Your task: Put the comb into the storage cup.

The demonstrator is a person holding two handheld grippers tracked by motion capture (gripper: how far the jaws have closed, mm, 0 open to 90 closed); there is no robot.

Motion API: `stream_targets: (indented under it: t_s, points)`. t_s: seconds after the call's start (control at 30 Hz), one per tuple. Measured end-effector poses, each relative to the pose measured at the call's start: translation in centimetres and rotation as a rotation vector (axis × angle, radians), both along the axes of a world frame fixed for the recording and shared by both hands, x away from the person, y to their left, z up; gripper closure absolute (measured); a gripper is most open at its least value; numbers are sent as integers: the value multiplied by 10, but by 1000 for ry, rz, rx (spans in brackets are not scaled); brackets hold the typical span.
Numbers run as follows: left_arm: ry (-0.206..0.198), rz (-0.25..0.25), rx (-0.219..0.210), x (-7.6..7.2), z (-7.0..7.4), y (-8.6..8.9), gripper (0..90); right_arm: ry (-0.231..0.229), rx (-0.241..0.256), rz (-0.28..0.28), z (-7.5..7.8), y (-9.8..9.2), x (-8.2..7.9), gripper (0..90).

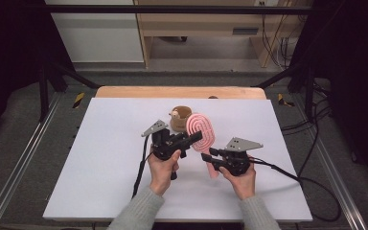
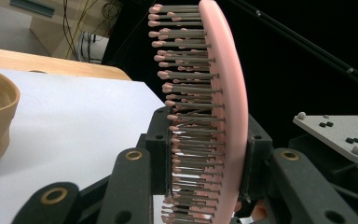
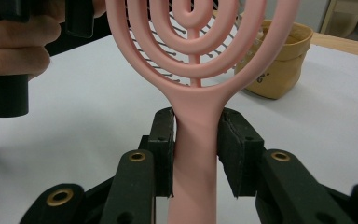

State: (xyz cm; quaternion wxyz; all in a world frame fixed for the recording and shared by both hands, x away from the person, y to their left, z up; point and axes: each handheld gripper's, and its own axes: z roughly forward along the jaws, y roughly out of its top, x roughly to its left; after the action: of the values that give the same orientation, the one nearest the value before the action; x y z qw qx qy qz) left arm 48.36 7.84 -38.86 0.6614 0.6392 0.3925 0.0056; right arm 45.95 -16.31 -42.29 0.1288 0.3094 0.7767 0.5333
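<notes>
Cup [image 1: 181,118] contents unclear; pink hairbrush [image 1: 201,131] outside, clamped by both jaws.

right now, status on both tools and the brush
Left tool shut on pink hairbrush head, across the bristles. Right tool shut on its handle. Brush held above table; tan cup just behind.
</notes>
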Motion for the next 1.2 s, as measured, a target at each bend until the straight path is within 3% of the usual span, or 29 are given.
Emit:
stream_targets:
  t_s: [0.23,0.5,0.63,0.87,1.07,1.1,1.2]
  points:
    - [-7,19,3,2,6,4,633,-3,7,2,2,-2,0,610]
    - [-30,58,34,6,12,16,633,-23,21,-1,8,-8,0,401]
    - [-35,73,37,8,16,22,633,-36,26,-4,10,-11,0,349]
    - [-55,93,55,9,23,31,633,-17,55,-25,8,-23,3,217]
    - [-67,110,61,10,28,38,633,-22,51,-61,3,-34,6,131]
    - [-67,112,62,11,29,39,633,-13,28,-60,2,-36,7,104]
    - [-70,121,62,12,31,41,633,-6,17,-59,0,-37,8,105]
